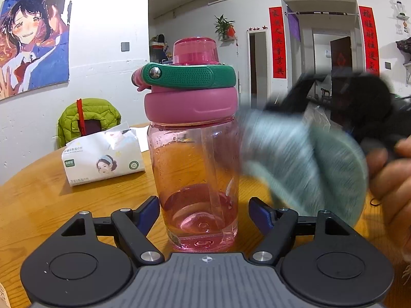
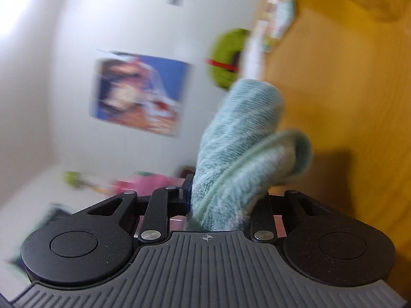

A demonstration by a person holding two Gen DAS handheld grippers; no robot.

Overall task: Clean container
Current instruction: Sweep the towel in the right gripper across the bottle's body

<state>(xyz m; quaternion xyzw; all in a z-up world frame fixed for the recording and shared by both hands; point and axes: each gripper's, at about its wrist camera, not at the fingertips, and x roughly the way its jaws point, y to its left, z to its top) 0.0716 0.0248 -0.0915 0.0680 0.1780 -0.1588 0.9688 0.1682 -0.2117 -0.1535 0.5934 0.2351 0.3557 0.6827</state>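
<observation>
The left tool (image 1: 204, 214) stands with its two blue-padded fingers (image 1: 147, 211) on either side of the base of the pink water bottle (image 1: 196, 154), pressed against its clear wall and pinching it. The bottle stands upright on the wooden surface (image 1: 51, 200), directly ahead of the left tool. It carries a pink screw collar, a green carry strap around the neck and a translucent pink cap on top; a straw runs down inside it, and small drops cling to the inner wall.

The right tool (image 2: 221, 200) is closed on a folded light blue cloth (image 2: 239, 138), which sticks out forward between its fingers in two thick lobes. In the left wrist view the same cloth (image 1: 295, 154) appears blurred at the bottle's right side, touching or just beside the wall below the collar; the blur hides which. A hand (image 1: 390, 169) grips that tool at the right edge.

Behind the bottle, to the left, a pack of tissues (image 1: 102, 159) lies on the surface. Further back a green jacket (image 1: 87, 115) hangs over a chair, and a poster (image 1: 33, 41) hangs on the white wall.
</observation>
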